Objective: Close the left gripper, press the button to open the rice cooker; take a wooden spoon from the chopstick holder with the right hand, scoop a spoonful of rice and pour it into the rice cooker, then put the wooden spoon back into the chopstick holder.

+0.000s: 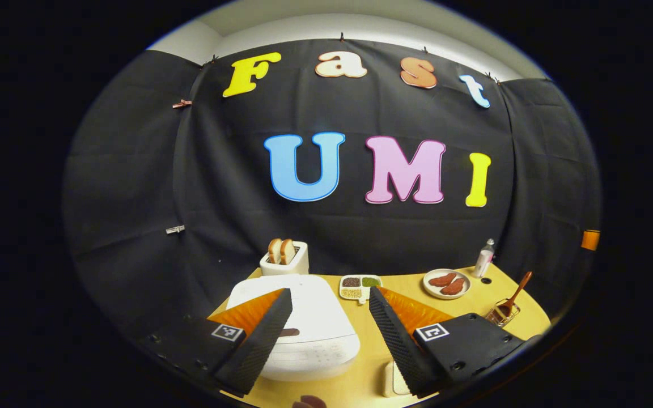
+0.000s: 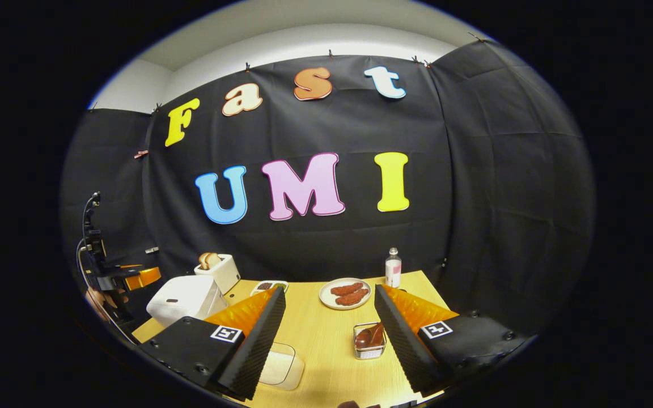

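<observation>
**Rice cooker closed, both tools wide and holding nothing**

The white rounded rice cooker [image 1: 298,326] stands on the left part of the yellow wooden bench [image 1: 474,300] with its lid down. In the left gripper view it lies directly in front of the left tool [image 1: 329,331], and a small dark button [image 1: 289,332] shows on its front part, just beside the left finger. The fingers of this tool stand wide apart and hold nothing.

The brown wooden spoon [image 1: 516,294] stands tilted in the small wire chopstick holder [image 1: 502,314] at the right side of the bench, with its handle pointing up and to the right. In the right gripper view the same holder [image 2: 369,341] sits between the fingers of the right tool [image 2: 329,340], closer to the right finger, but I cannot tell whether it touches it. This tool is also wide open and empty.

Behind the cooker stands a white toaster with two bread slices [image 1: 284,258]. To the right of it lies a small white divided dish with grains [image 1: 360,286], then a round white plate with two brown pieces [image 1: 446,283], and a small white bottle [image 1: 484,259] near the back edge. A clear plastic box [image 2: 281,365] lies on the bench near the left finger of the right tool. At the far left of the right gripper view the other tool [image 2: 134,277] shows, held by a hand [image 2: 100,300].
</observation>
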Action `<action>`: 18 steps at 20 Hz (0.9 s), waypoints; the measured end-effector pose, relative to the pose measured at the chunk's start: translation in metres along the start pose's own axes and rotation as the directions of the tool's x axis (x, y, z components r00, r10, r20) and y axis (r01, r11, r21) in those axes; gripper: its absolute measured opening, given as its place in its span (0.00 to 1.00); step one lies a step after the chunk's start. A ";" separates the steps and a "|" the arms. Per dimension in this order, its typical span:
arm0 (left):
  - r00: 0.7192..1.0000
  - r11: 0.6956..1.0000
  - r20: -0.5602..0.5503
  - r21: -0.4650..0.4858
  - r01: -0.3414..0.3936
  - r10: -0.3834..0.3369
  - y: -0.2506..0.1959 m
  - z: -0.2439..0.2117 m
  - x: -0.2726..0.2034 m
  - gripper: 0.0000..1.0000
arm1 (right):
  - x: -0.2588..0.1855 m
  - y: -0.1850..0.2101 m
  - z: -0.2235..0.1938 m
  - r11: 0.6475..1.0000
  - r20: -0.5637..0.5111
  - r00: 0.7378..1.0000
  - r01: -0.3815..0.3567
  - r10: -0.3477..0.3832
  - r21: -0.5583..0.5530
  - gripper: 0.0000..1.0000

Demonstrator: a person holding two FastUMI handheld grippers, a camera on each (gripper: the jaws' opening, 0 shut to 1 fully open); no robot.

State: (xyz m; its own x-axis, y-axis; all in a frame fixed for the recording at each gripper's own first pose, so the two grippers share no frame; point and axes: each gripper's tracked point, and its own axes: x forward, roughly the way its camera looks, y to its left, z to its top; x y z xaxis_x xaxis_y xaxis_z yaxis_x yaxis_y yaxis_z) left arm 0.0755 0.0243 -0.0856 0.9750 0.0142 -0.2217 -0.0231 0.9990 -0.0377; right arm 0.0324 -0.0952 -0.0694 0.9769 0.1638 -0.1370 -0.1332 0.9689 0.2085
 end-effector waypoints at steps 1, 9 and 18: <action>1.000 1.000 0.015 0.001 0.004 -0.004 -0.003 0.004 -0.007 0.94 | -0.001 0.001 0.005 1.000 0.012 1.000 0.000 0.000 -0.010 0.98; 0.990 0.997 0.120 0.016 0.073 -0.075 -0.039 0.040 -0.055 0.95 | -0.009 0.014 0.027 0.996 0.087 0.996 0.019 -0.012 -0.086 0.98; 0.981 0.996 0.175 0.029 0.083 -0.087 -0.056 0.049 -0.081 0.95 | -0.024 0.034 0.035 0.989 0.149 0.989 0.026 -0.005 -0.143 0.99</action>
State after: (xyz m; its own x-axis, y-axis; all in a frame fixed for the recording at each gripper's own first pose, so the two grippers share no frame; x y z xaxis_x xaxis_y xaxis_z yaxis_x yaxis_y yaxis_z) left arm 0.0085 -0.0304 -0.0174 0.9969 -0.0659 -0.0438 0.0647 0.9975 -0.0279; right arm 0.0100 -0.0725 -0.0253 0.9915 0.1298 0.0074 -0.1300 0.9894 0.0645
